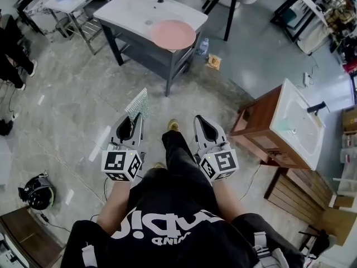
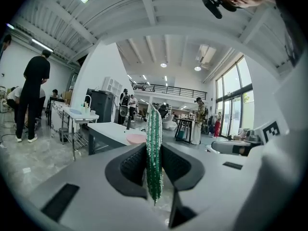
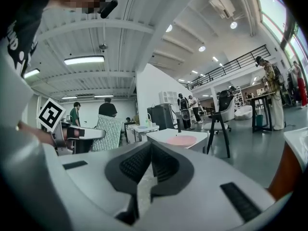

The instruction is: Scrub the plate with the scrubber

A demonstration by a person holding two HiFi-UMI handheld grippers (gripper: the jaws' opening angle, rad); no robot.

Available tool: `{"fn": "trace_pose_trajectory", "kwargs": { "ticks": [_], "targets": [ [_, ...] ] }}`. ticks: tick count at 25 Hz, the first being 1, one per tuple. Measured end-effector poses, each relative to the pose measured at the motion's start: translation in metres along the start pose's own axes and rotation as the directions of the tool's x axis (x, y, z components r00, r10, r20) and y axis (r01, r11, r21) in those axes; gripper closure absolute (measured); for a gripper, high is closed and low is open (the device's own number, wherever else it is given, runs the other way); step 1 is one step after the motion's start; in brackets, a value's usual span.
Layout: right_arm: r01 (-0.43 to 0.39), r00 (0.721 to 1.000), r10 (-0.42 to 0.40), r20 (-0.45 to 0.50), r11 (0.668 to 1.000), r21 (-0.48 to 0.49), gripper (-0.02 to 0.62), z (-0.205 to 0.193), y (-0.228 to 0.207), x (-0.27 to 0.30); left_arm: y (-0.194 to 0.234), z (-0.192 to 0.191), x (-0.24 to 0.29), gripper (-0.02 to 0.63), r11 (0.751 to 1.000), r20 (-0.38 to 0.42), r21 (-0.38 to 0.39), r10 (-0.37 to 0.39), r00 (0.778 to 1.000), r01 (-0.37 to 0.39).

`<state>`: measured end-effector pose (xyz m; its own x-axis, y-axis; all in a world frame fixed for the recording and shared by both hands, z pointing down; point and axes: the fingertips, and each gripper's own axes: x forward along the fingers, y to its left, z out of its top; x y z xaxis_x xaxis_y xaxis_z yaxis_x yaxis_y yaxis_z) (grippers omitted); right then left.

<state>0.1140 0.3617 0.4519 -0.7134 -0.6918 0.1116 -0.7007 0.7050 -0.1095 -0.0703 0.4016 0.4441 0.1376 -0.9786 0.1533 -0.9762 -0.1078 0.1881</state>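
A pink plate (image 1: 172, 34) lies on the right part of a white washbasin top (image 1: 133, 7) far ahead of me. My left gripper (image 1: 133, 118) is shut on a green mesh scrubber (image 1: 138, 103), which stands on edge between the pads (image 2: 154, 158). My right gripper (image 1: 202, 121) is shut with nothing in it, held level beside the left one. Both grippers hang near my body, well short of the plate. From the left gripper view the plate (image 2: 137, 138) shows small behind the scrubber. The right gripper view has the plate (image 3: 181, 140) ahead and the scrubber (image 3: 108, 134) to its left.
The basin stands on a dark metal frame (image 1: 146, 53) on a grey stone floor. A wooden vanity with a white sink (image 1: 295, 124) stands to my right. A small bottle (image 1: 203, 46) and a packet (image 1: 213, 62) lie on the floor by the frame. People stand at the far left (image 2: 32, 97).
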Motion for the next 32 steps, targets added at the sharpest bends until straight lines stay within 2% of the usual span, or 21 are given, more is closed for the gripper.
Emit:
{"fn": "trace_pose_trajectory", "kwargs": {
  "ticks": [6,12,25,32],
  "targets": [
    [-0.011,1.000,0.011,-0.013,1.000,-0.005,0.575,-0.004,-0.023,0.042,0.023,0.004,0.040,0.511,1.000,0.003,-0.013,-0.009,1.000,0.009],
    [-0.008,1.000,0.008,-0.019,1.000,0.007,0.575,-0.001,-0.057,0.092,0.039,0.019,0.091,0.511,0.995,0.004,-0.035,-0.089,0.996,0.089],
    [-0.023,0.999,0.024,-0.036,0.999,0.033,0.575,0.032,-0.122,0.200,0.073,0.064,0.207,0.511,0.992,-0.018,-0.060,-0.108,0.994,0.107],
    [-0.035,0.998,0.036,-0.051,0.999,0.028,0.575,0.048,-0.172,0.257,0.085,0.089,0.278,0.511,0.991,-0.013,-0.068,-0.116,0.993,0.115]
  ]
}}
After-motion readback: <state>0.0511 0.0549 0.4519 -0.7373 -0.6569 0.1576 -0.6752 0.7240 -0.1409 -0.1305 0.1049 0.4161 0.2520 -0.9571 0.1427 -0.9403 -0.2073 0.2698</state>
